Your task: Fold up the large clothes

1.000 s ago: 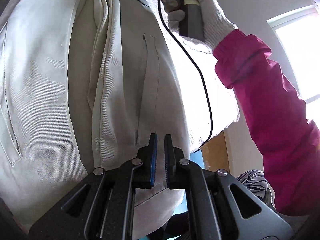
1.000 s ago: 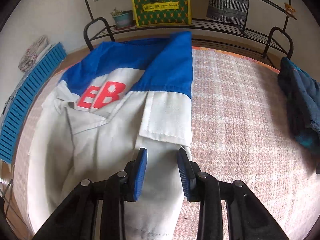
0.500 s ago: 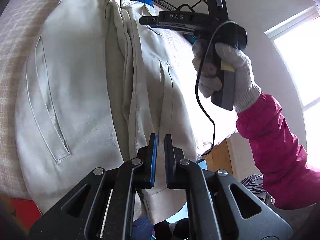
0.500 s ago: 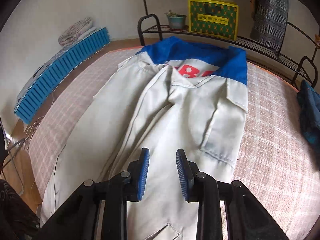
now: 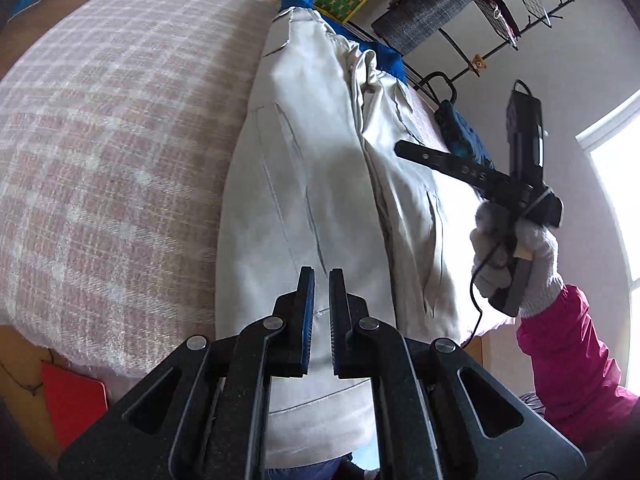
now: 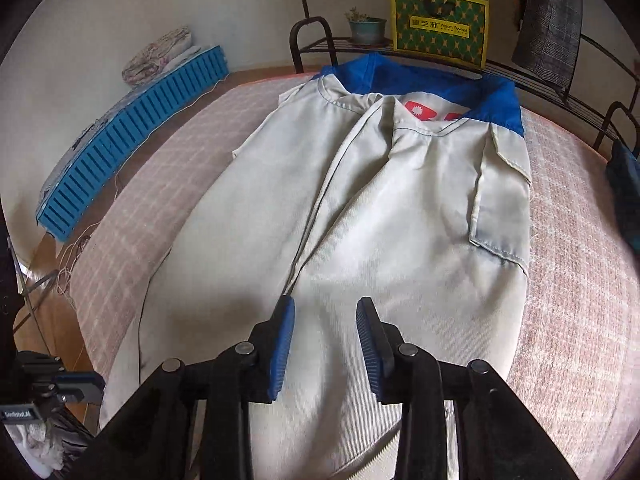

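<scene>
A large cream work jacket with a blue collar band and a red logo lies folded lengthwise on the plaid bed cover; it also shows in the left wrist view. My left gripper hovers over the jacket's near hem, its jaws nearly closed with a narrow gap and nothing between them. My right gripper is open and empty above the jacket's lower part. In the left wrist view the right gripper's body is held in a gloved hand above the jacket's right side.
A dark teal garment lies at the bed's right edge. A metal rack behind the bed holds a yellow-green box and a plant pot. A blue slatted panel lies at left. A red object sits below the bed edge.
Both grippers have pulled back toward the jacket's hem and risen, so more of the jacket and bed shows. The right gripper has lifted off the cloth, still open.
</scene>
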Demonstrator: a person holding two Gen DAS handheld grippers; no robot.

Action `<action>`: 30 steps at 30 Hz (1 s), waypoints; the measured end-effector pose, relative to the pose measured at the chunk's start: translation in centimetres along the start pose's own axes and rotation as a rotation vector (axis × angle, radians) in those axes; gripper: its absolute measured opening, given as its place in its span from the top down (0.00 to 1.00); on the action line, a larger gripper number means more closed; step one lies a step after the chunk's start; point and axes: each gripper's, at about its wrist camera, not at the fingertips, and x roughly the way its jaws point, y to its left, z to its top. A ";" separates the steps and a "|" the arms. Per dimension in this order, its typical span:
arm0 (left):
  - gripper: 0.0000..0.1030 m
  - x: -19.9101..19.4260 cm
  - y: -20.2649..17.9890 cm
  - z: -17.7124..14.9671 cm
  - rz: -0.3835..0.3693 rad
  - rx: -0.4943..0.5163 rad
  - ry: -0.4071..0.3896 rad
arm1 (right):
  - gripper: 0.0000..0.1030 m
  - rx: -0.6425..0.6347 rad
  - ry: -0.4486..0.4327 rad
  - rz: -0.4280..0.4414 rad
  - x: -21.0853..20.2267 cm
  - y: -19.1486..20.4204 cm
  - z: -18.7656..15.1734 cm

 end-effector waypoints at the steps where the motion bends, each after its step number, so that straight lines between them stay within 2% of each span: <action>1: 0.97 0.0 0.6 -0.1 0.000 -0.020 0.002 | 0.63 0.002 -0.014 0.011 -1.1 0.0 -0.8; 3: 0.93 0.2 1.7 -0.4 -0.003 -0.048 0.011 | 0.59 0.021 -0.047 0.039 -3.3 -0.1 -2.6; 5: 0.68 0.5 2.2 -0.6 -0.011 -0.062 0.008 | 0.53 0.055 -0.067 0.083 -5.1 -0.4 -4.3; 6: 0.64 0.9 1.7 -1.4 -0.017 -0.067 0.005 | 0.53 0.070 -0.066 0.107 -5.8 -0.5 -5.1; 10: 0.64 1.5 1.7 -1.6 -0.012 -0.046 0.025 | 0.55 0.044 -0.002 0.147 -6.6 0.3 -7.7; 13: 0.64 2.9 1.7 -1.3 0.011 -0.045 0.046 | 0.55 -0.019 0.069 0.123 -5.3 1.6 -9.4; 16: 0.64 3.9 1.6 -1.1 0.053 0.001 0.050 | 0.56 -0.005 0.147 0.099 -3.1 2.0 -10.9; 20: 0.64 4.2 1.1 -0.7 0.072 0.041 0.080 | 0.57 -0.066 0.144 0.036 -2.7 3.1 -11.7; 23: 0.60 3.4 2.4 -0.8 0.001 -0.056 0.105 | 0.57 0.026 0.110 0.088 -4.9 2.1 -12.2; 26: 0.47 2.2 4.3 -1.4 -0.083 -0.164 0.112 | 0.43 0.101 0.067 0.088 -7.7 0.3 -13.8; 27: 0.47 1.8 4.8 -1.7 -0.098 -0.184 0.116 | 0.39 0.133 0.063 0.097 -8.4 -0.5 -14.5; 30: 0.47 1.5 5.9 -2.9 -0.128 -0.222 0.148 | 0.39 0.219 0.103 0.157 -9.2 -2.7 -16.8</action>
